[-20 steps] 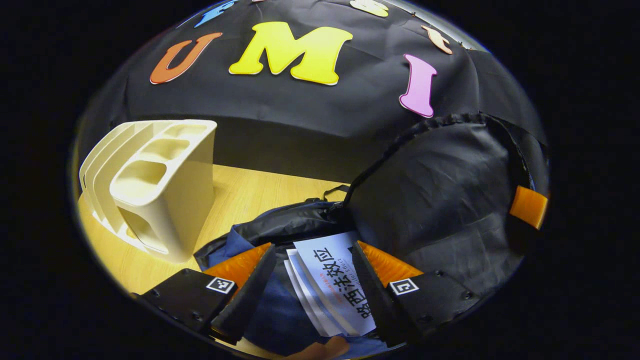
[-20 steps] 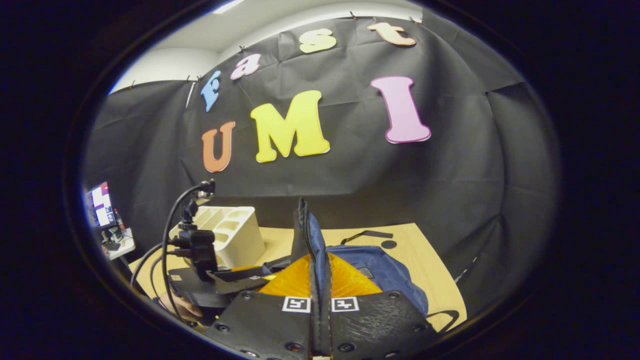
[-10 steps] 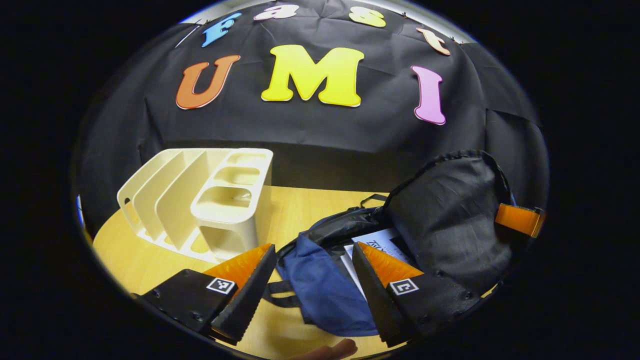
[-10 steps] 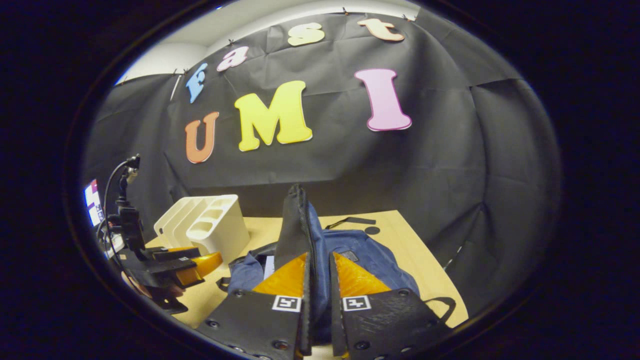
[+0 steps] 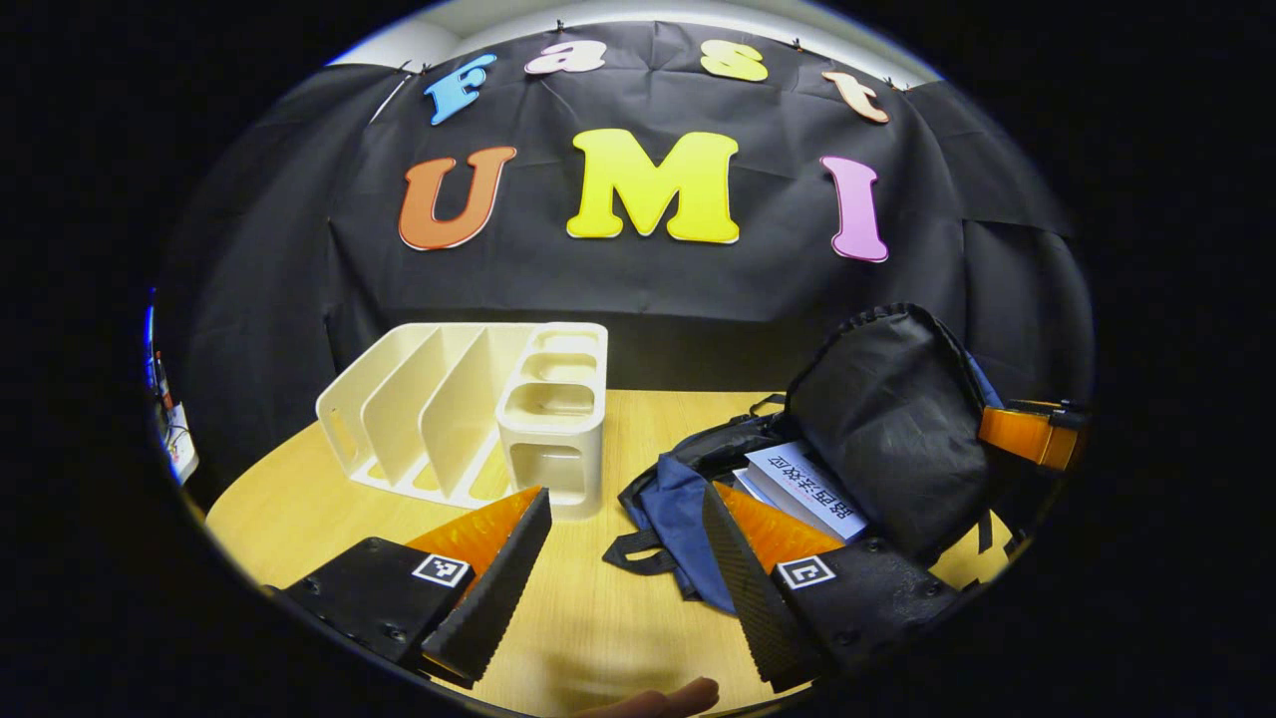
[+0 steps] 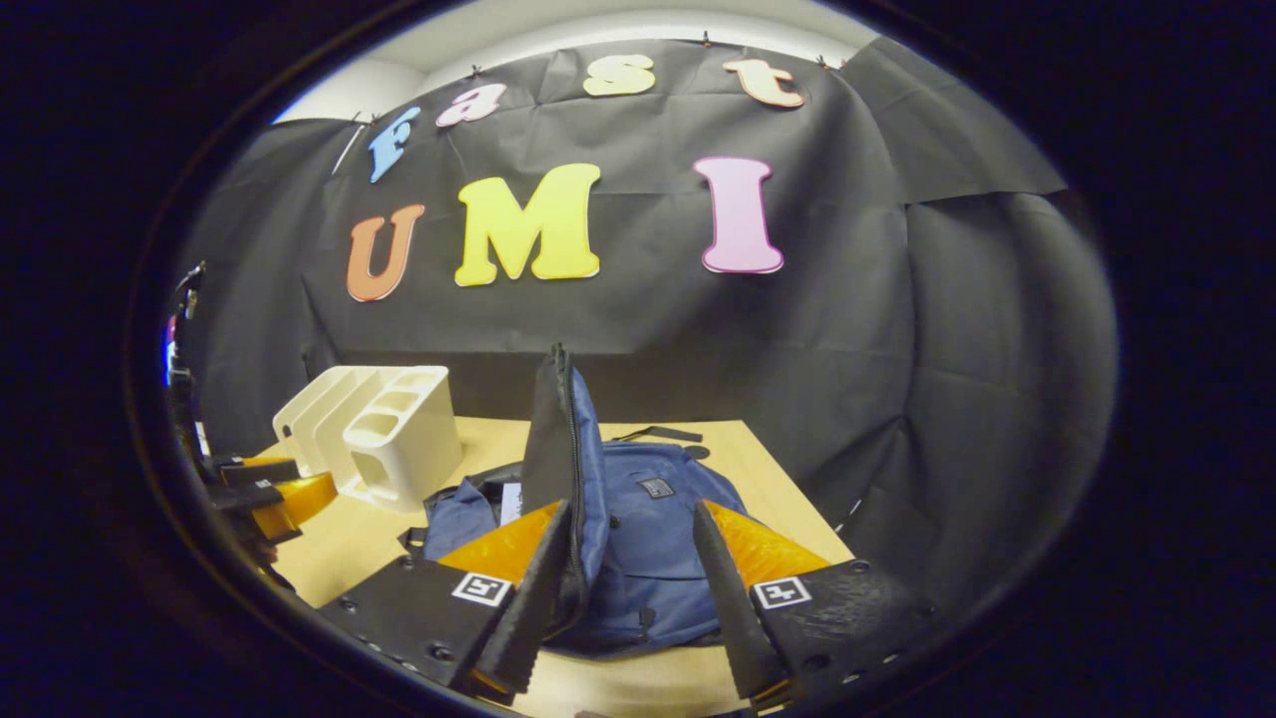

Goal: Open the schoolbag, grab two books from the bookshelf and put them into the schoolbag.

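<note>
left gripper view, tool: the left gripper [image 5: 623, 558] has its fingers wide apart and holds nothing; it hangs above the wooden table [image 5: 299, 499], in front of the bag.
left gripper view, bookshelf: the white bookshelf [image 5: 469, 414] stands on the table left of the bag, and no book is visible in its slots.
left gripper view, schoolbag: the schoolbag [image 5: 688, 499] lies open, its black flap [image 5: 897, 419] is standing up, and a book [image 5: 807, 489] with a light cover lies in the opening, with what looks like a second one under it.
right gripper view, tool: the right gripper [image 6: 628, 568] is open too; the raised flap [image 6: 558, 439] stands just beside its left finger, but the fingers do not press on it.
right gripper view, schoolbag: the blue schoolbag [image 6: 648, 529] is on the table between the fingers, and the bookshelf [image 6: 374, 429] is near, to its left.
progress: i judge the bag is opened and the books are put in, so the task looks almost finished.
left to do: maybe only to take both tools away; i cannot tell for sure that there are two books.
</note>
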Motion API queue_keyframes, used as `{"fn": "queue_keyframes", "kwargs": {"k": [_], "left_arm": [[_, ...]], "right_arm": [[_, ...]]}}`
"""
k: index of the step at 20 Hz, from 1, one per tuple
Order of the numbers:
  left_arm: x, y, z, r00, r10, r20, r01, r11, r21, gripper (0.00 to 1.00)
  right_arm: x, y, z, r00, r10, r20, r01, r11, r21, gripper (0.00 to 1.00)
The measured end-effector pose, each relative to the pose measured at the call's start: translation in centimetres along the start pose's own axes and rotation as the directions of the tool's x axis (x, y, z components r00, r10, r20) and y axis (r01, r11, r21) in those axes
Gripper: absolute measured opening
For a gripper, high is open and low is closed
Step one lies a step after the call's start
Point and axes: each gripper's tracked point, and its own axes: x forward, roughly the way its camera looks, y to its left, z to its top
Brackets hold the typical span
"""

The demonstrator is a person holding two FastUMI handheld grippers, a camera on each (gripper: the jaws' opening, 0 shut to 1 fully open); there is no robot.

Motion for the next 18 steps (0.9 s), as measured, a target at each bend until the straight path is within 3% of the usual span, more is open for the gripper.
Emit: {"fn": "queue_keyframes", "kwargs": {"k": [3, 4, 10, 12, 18], "left_arm": [[-3.1, 1.5, -0.1, 0.999, 0.023, 0.031, -0.023, 1.000, 0.010, 1.00], [-4.2, 2.1, 0.0, 0.999, 0.030, 0.043, -0.031, 0.999, 0.014, 0.96], [-10.3, 4.8, -0.3, 0.988, 0.085, 0.127, -0.090, 0.995, 0.035, 0.96], [-12.4, 5.3, 0.4, 0.981, 0.106, 0.164, -0.115, 0.992, 0.049, 0.96], [-17.3, 3.5, 2.8, 0.962, 0.041, 0.271, -0.057, 0.997, 0.052, 0.95]], "right_arm": [[-2.0, 1.0, -0.7, 1.000, 0.005, 0.010, -0.004, 1.000, -0.016, 0.78], [-2.7, 1.4, -0.9, 1.000, 0.008, 0.012, -0.008, 1.000, -0.016, 0.78], [-7.6, 2.1, -1.8, 0.997, 0.030, 0.076, -0.032, 0.999, 0.030, 0.88], [-9.3, 1.2, -2.5, 0.996, 0.020, 0.088, -0.026, 0.997, 0.069, 0.84], [-15.3, -0.4, -2.6, 0.984, -0.016, 0.175, 0.002, 0.997, 0.081, 0.88]]}}
